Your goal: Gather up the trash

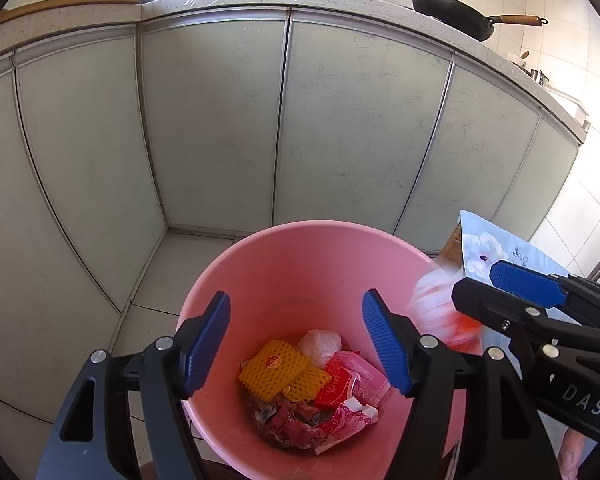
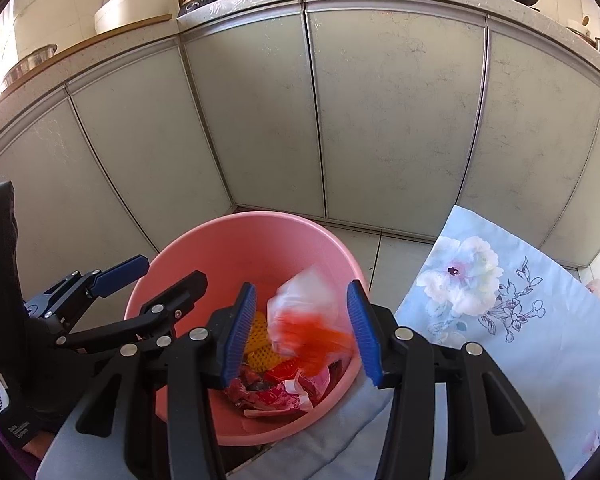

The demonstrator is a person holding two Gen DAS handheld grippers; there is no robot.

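Both grippers are showing black plastic linkages with silver rivet pins. Fingers are wearing blue ribbed pads (image 1: pixel 210 344). Right gripper (image 2: pixel 305 332) body is carrying white "DAS" lettering; left gripper (image 1: pixel 300 342) is showing small white print and triangular cut-outs.

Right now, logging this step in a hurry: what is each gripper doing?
Left gripper: open, holding nothing, over the pink bucket.
Right gripper: open; blurred plastic wrapper between its fingers, apparently released.

Blurred wrapper (image 2: pixel 306 320) — maybe plastic, orange-stained.
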